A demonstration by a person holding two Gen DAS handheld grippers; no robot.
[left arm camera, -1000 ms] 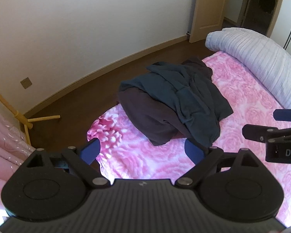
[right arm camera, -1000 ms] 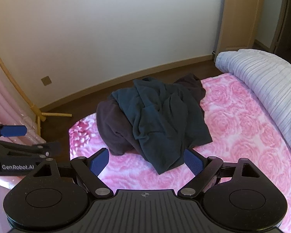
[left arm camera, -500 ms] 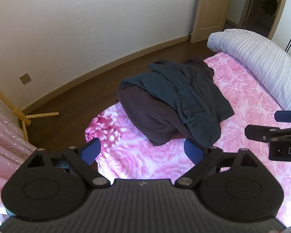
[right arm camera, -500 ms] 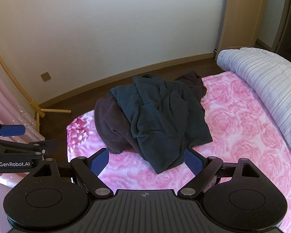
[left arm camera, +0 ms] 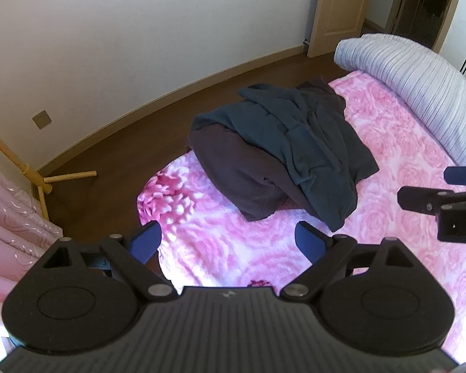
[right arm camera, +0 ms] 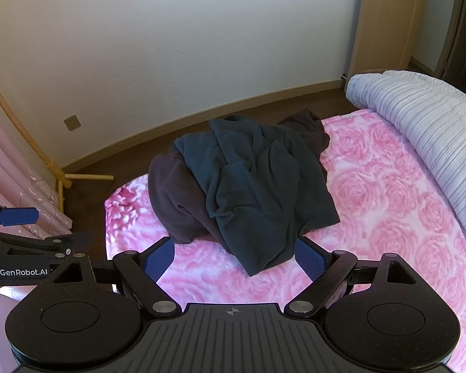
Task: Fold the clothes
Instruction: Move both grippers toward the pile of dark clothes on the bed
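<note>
Two garments lie heaped near the bed's (right arm camera: 388,217) far-left corner, close to the edge beside the wooden floor (left arm camera: 108,143); a dark teal garment (right arm camera: 258,186) is draped over a brown garment (right arm camera: 174,199), and both are crumpled and unfolded. The left gripper (left arm camera: 228,242) and the right gripper (right arm camera: 234,256) hover short of the pile, each with its jaws spread wide and holding nothing. The cloth looks soft, limp and fairly light, so it would likely sag and drag the lower piece unless lifted clear; the teal garment's loose near hem, hanging toward the grippers, seems the easiest place to pinch. Collars, sleeves and seams are lost in the folds; what kind of garments these are cannot be told, and most of the brown one is covered.
</note>
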